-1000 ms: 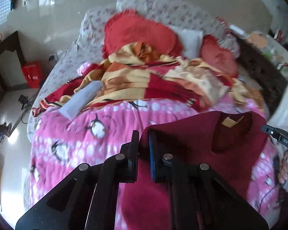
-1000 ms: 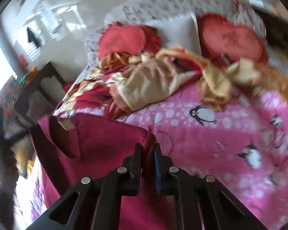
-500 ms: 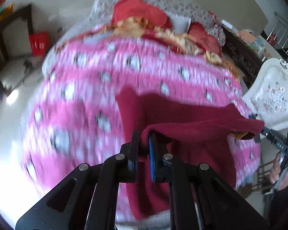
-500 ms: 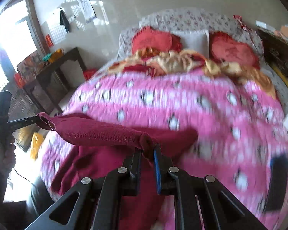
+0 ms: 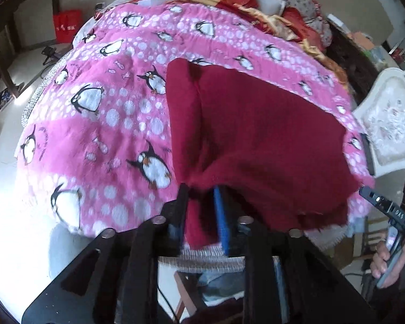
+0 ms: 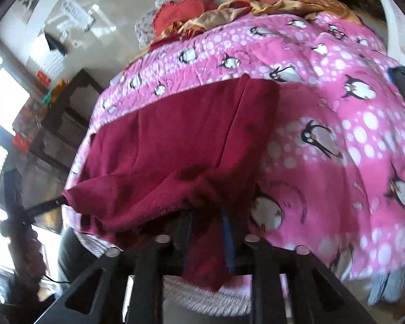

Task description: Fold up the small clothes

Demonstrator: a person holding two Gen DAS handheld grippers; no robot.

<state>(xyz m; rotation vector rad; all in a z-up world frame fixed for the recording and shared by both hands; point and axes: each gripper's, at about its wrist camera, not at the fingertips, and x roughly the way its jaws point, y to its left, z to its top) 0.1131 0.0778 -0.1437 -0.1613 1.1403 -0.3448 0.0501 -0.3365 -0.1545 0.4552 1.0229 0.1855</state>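
Garment: a dark red knitted top [image 5: 256, 135] lies folded over on a bed, filling the centre of both wrist views; its near edge hangs at the lower middle of each frame.
Left hand-held gripper [image 5: 201, 210]: lower centre of the left view, jaws opening, a clear gap between them; red fabric hangs in the gap, and the blue pad [image 5: 220, 216] on the right finger no longer presses it.
Right hand-held gripper [image 6: 208, 232]: lower centre of the right view, jaws opening and wider apart; a strip of the red top dangles loose between the fingers.
Blanket: a pink penguin-print blanket [image 5: 108, 124] lies under the garment and covers the bed.
Head of bed: red cushions [image 6: 181, 13] and a gold-and-red cloth at the top of the frame.
Person: a hand [image 5: 386, 256] at the lower right edge of the left view grips the other tool's handle.
Chair: a white ornate chair [image 5: 388, 124] at the right edge.
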